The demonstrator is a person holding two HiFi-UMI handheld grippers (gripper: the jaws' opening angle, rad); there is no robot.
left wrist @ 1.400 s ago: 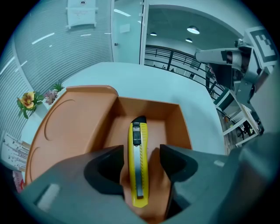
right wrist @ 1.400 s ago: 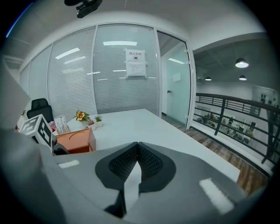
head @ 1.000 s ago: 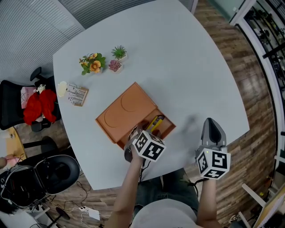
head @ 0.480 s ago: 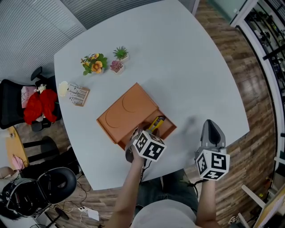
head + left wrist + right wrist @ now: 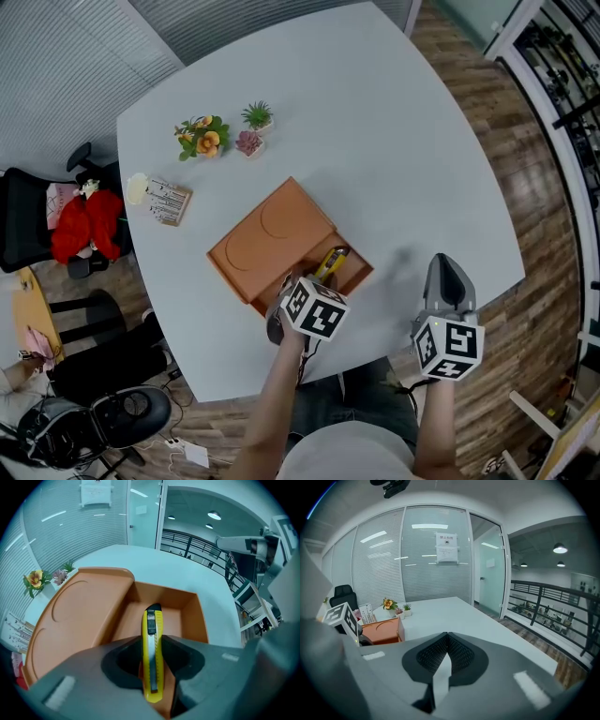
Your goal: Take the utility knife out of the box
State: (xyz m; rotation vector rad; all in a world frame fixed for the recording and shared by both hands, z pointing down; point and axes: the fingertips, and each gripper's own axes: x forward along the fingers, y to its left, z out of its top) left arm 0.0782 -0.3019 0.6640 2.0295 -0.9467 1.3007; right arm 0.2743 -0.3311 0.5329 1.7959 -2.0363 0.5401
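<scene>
An orange box (image 5: pixel 267 234) lies on the white table, its open compartment (image 5: pixel 180 616) at the near end. A yellow utility knife (image 5: pixel 152 653) with a black tip stands edge-up between the jaws of my left gripper (image 5: pixel 151 665), which is shut on it over that compartment. In the head view the utility knife (image 5: pixel 328 263) pokes out beyond the left gripper (image 5: pixel 298 292). My right gripper (image 5: pixel 445 267) rests near the table's front right edge, jaws shut with nothing in them; in the right gripper view the right gripper (image 5: pixel 448 644) points across the table.
Small potted plants (image 5: pixel 223 134) and a card holder (image 5: pixel 167 201) stand at the table's far left. A black chair with a red cloth (image 5: pixel 80 225) is off the table's left edge. Wooden floor lies to the right.
The head view has shifted slightly. Both grippers and the knife keep the same places relative to the box.
</scene>
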